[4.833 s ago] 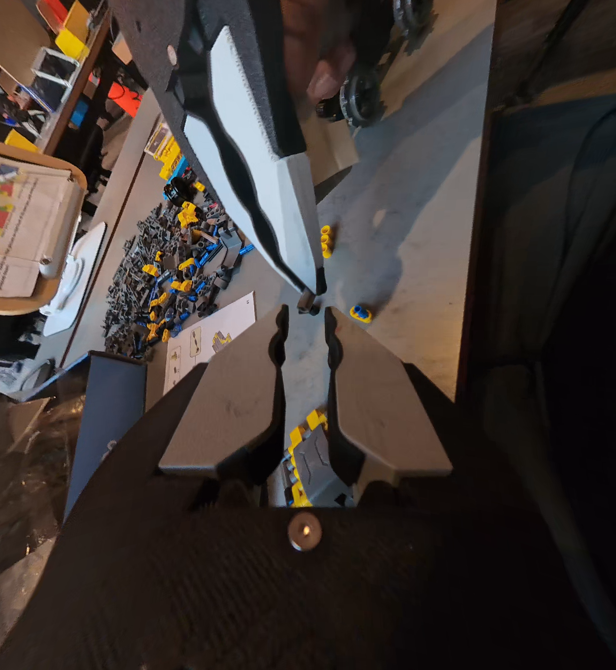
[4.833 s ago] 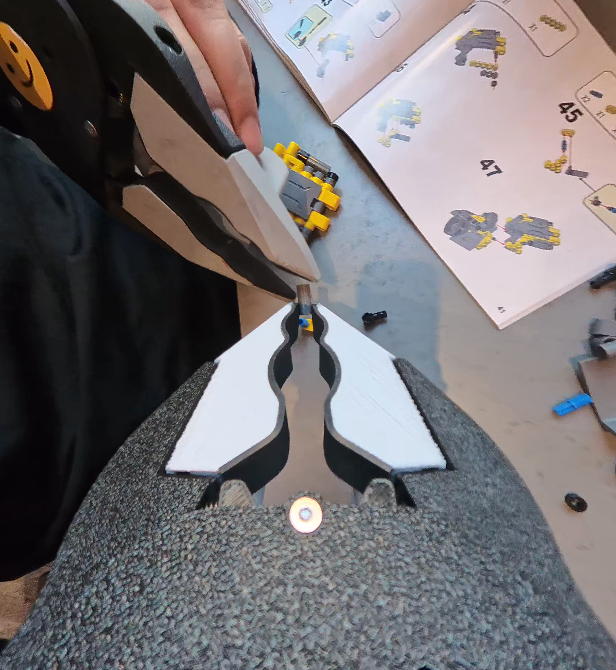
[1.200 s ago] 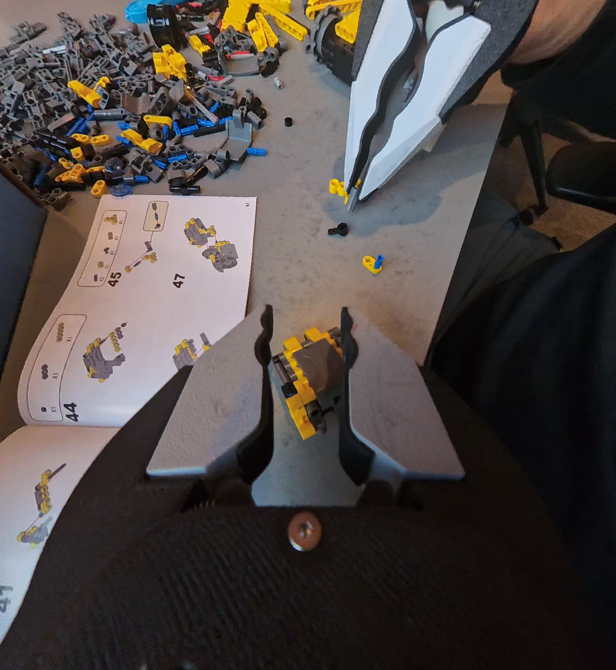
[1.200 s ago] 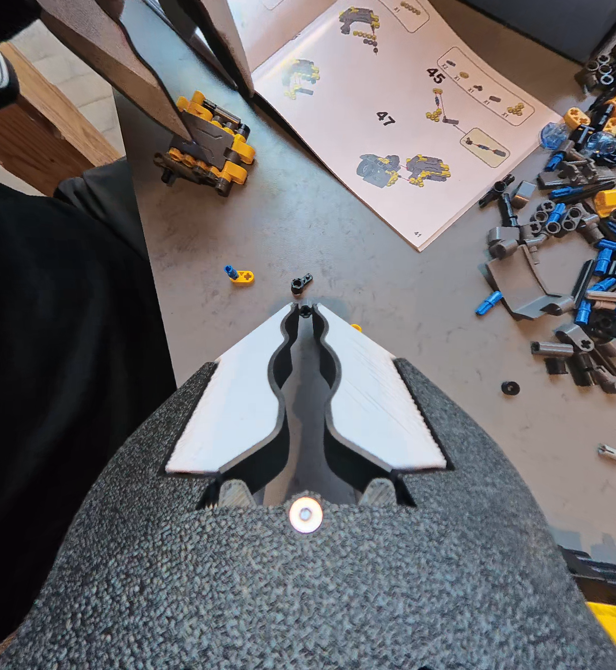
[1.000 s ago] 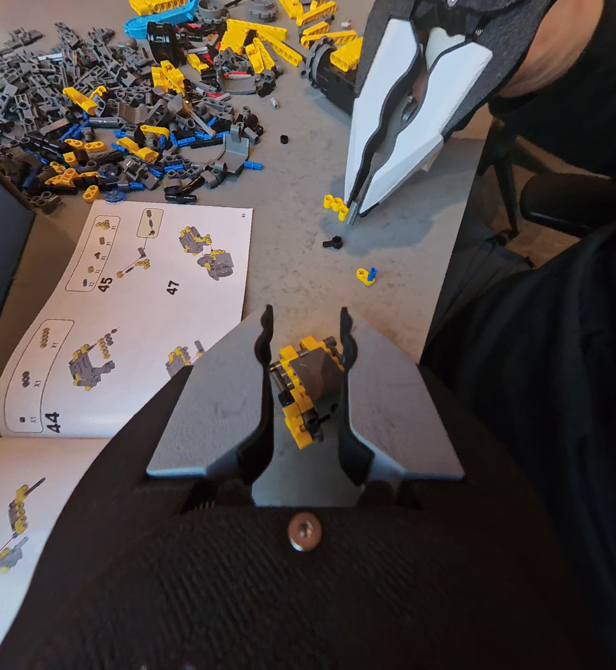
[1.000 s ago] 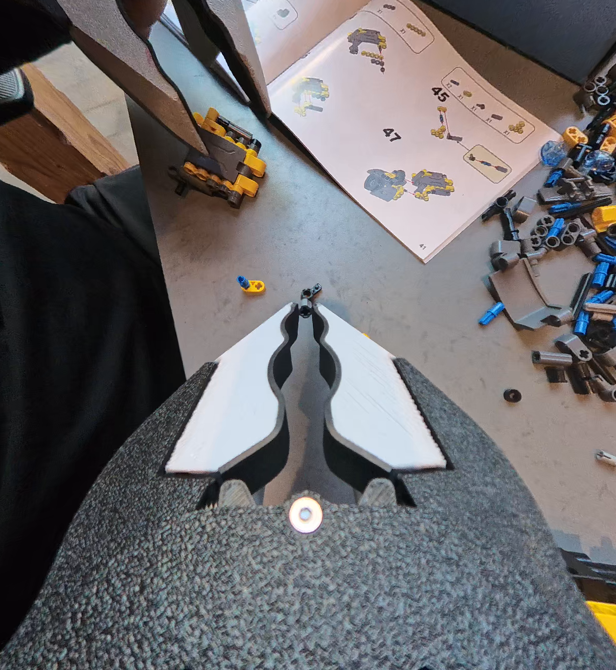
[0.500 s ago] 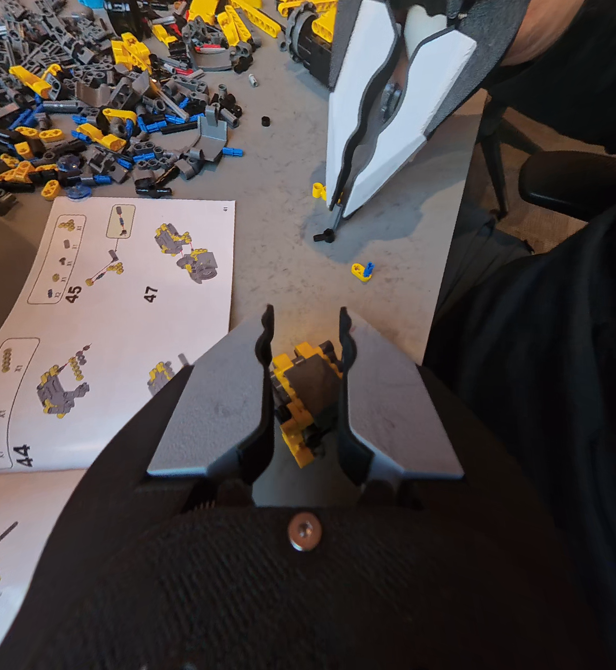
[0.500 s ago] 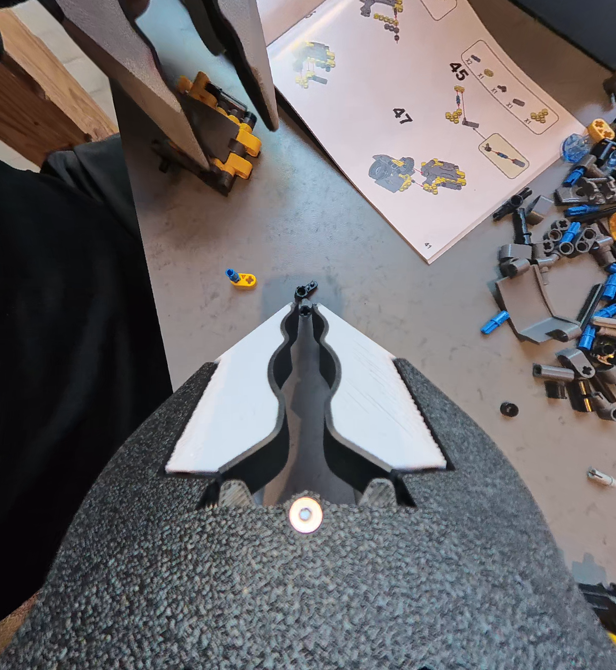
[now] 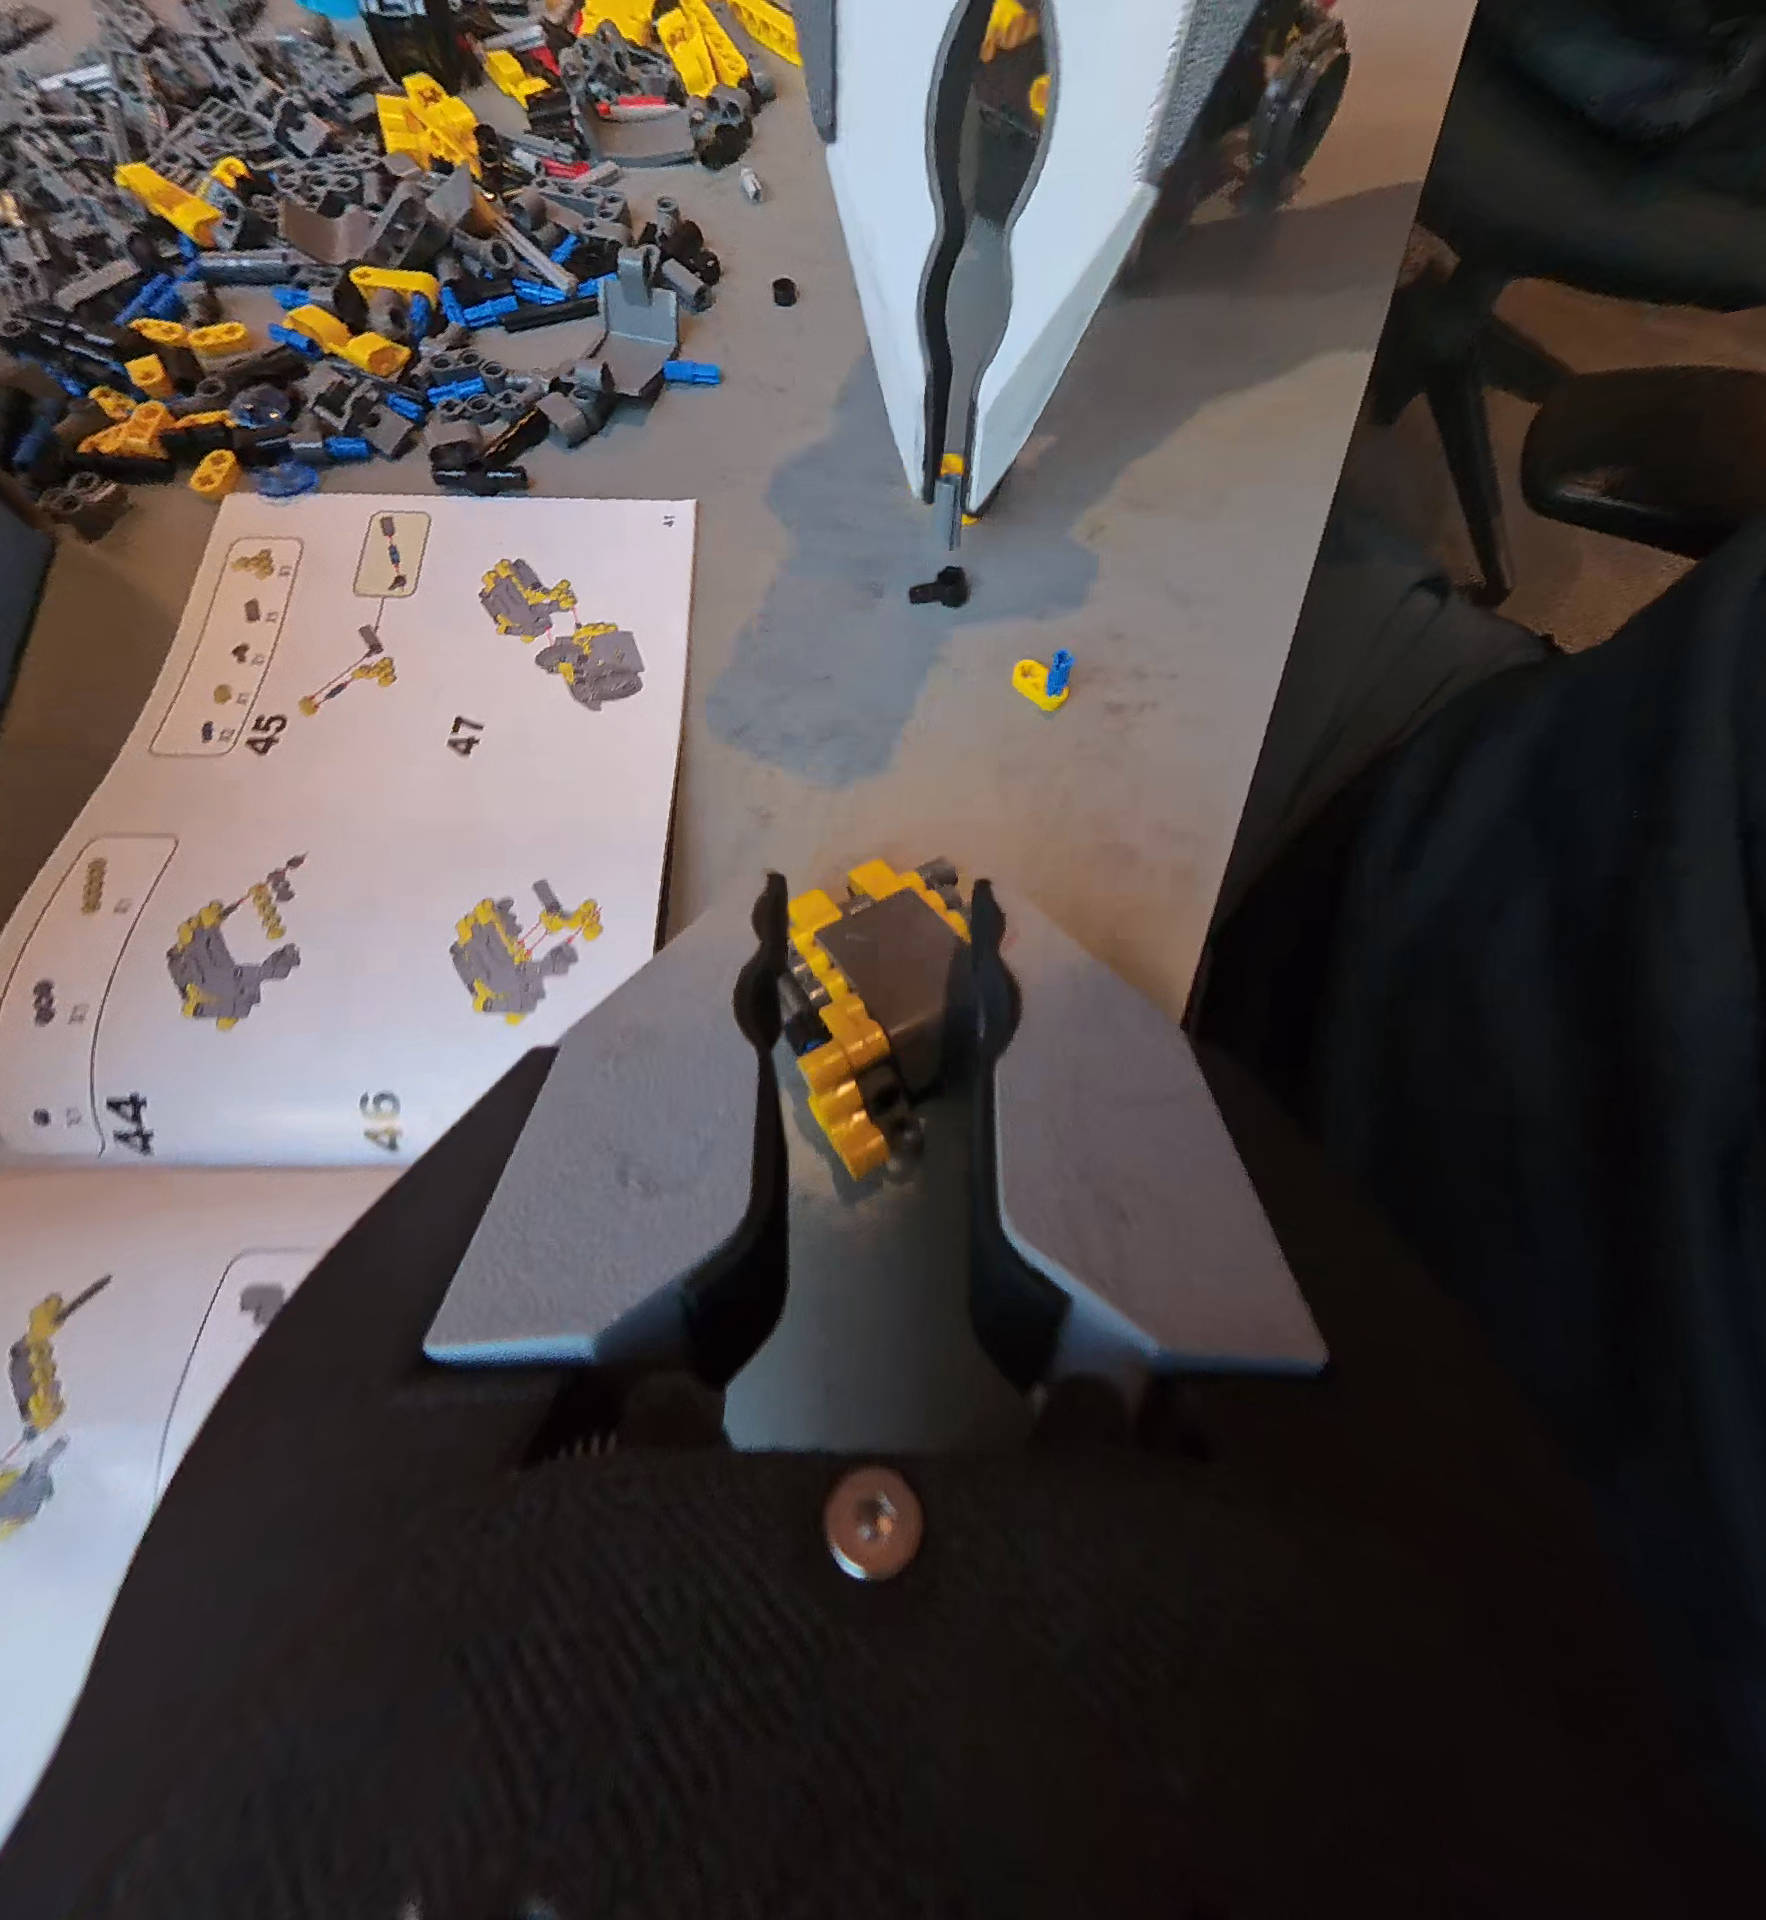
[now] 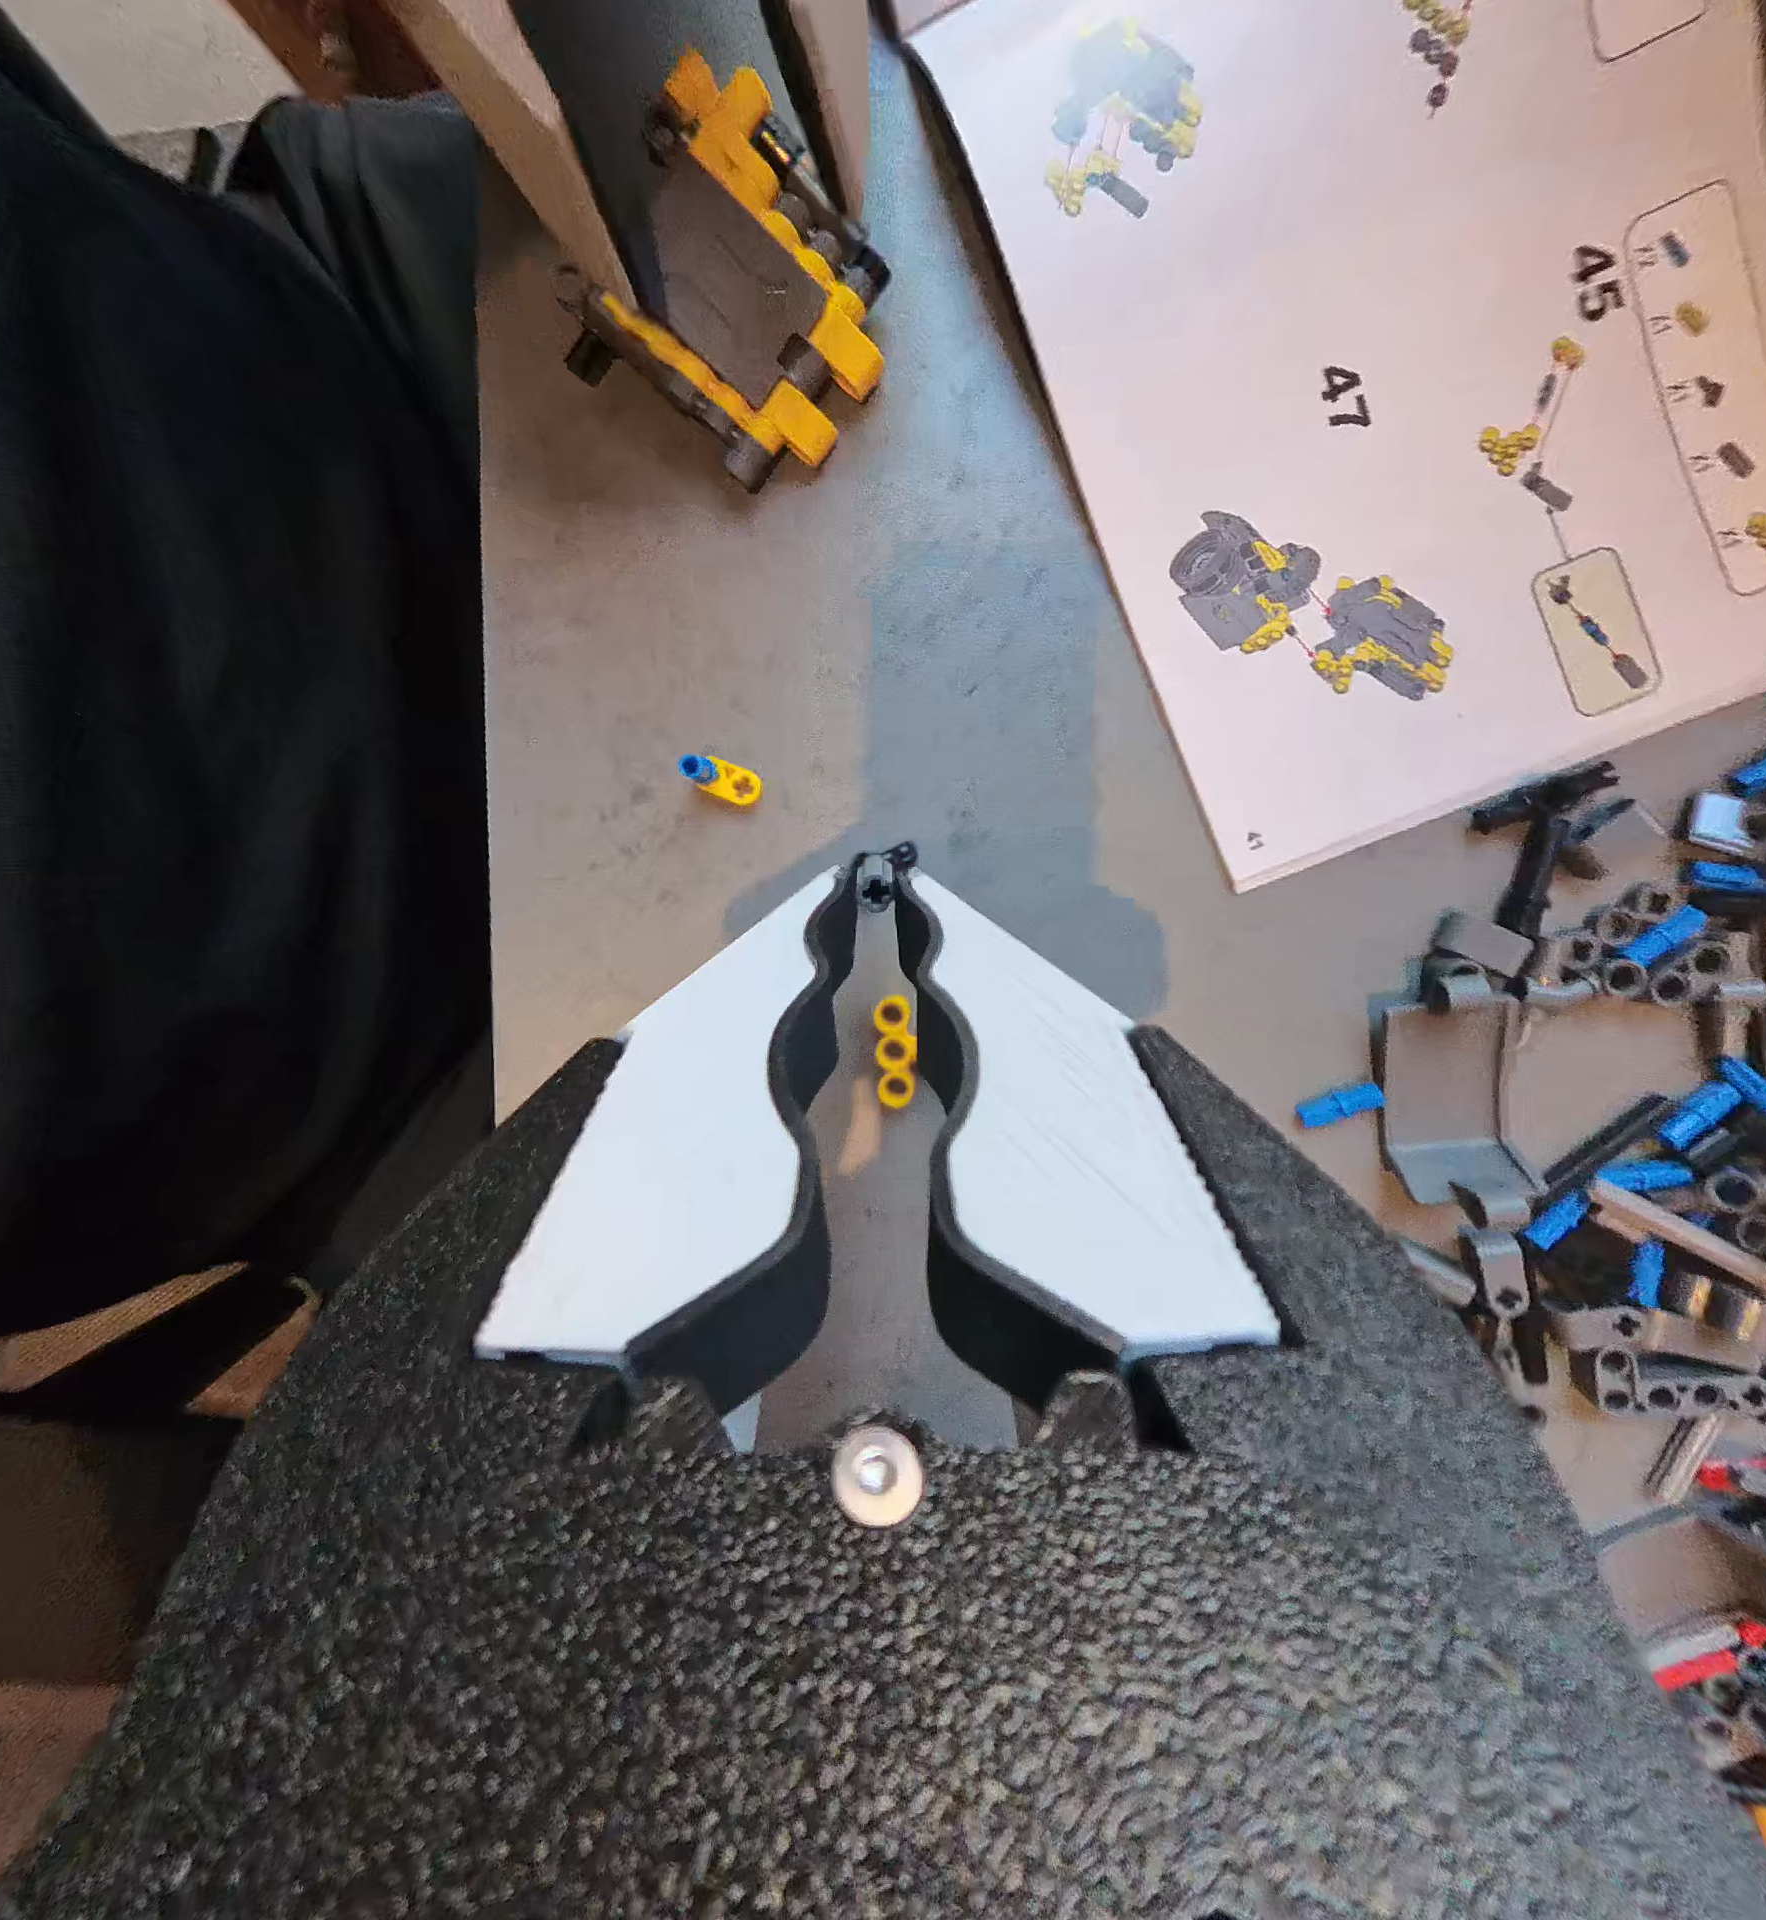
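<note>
My left gripper (image 9: pixel 877 894) is shut on a small yellow and grey brick assembly (image 9: pixel 879 997) and holds it tilted over the near table edge; the assembly also shows in the right wrist view (image 10: pixel 754 281). My right gripper (image 10: pixel 874 883) is shut on a short dark grey pin (image 10: pixel 874 894), tips down close to the grey table (image 9: pixel 1118 831). A small black connector (image 9: pixel 936 589) lies just in front of those tips. A yellow three-hole beam (image 10: pixel 894 1049) lies on the table under the right fingers. A yellow piece with a blue pin (image 9: pixel 1043 681) lies between the two grippers.
An open instruction booklet (image 9: pixel 391 779) lies left of the left gripper. A big pile of grey, blue, black and yellow parts (image 9: pixel 287 260) fills the far left of the table. A person's dark clothing (image 9: pixel 1533 1039) and a chair (image 9: pixel 1637 436) are past the table edge. My right fingertips sit around 11 cm from my left ones.
My left gripper closed on the assembly and lifted and tilted it. My right gripper, still holding the pin, moved in over the yellow beam toward the black connector.
</note>
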